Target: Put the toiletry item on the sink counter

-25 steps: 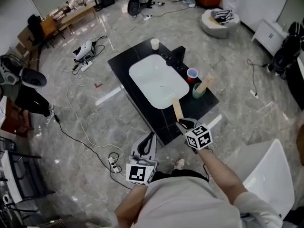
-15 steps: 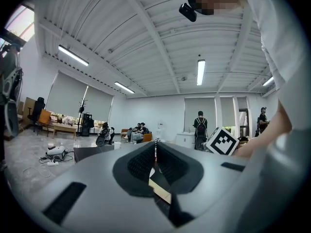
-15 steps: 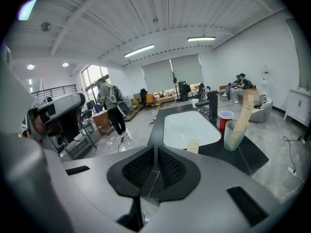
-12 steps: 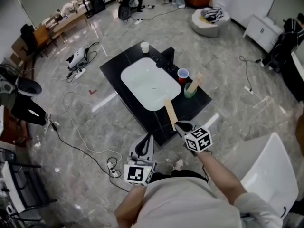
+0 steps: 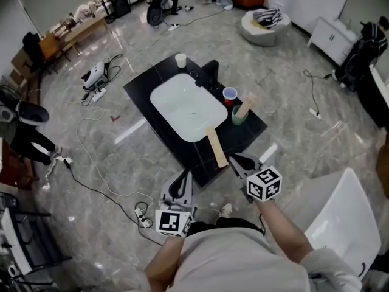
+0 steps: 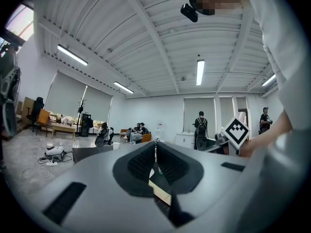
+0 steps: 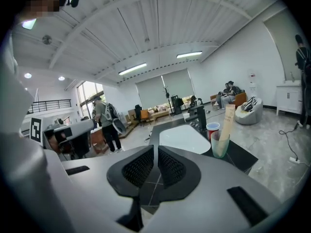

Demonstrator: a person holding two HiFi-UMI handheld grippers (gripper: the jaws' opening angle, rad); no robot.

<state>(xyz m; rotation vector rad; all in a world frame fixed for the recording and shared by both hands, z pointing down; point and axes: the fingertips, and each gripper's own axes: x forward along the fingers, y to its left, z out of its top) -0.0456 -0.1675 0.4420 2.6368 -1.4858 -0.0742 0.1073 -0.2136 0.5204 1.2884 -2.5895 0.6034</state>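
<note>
the long flat tan cardboard box (image 5: 217,146) lies on the black sink counter (image 5: 246,132). it sits by the near corner of the white rounded basin (image 5: 185,105), and its near end is close to the counter's front edge. the right gripper (image 5: 234,158) hangs just beside that end and appears clear of it. its jaws are pressed together with nothing between them, and the basin shows beyond them in the right gripper view.

the left gripper (image 5: 181,176) is held off the counter over the grey marble floor (image 5: 91,163). its jaws seem to meet at the tips and hold nothing, though only a thin dark line shows there.

further back on the counter, a second tan box (image 5: 245,106) leans in a translucent green cup (image 5: 237,117). a red cup (image 5: 230,94) stands beside the black faucet (image 5: 209,78). a white paper cup (image 5: 180,59) stands at the far corner.
</note>
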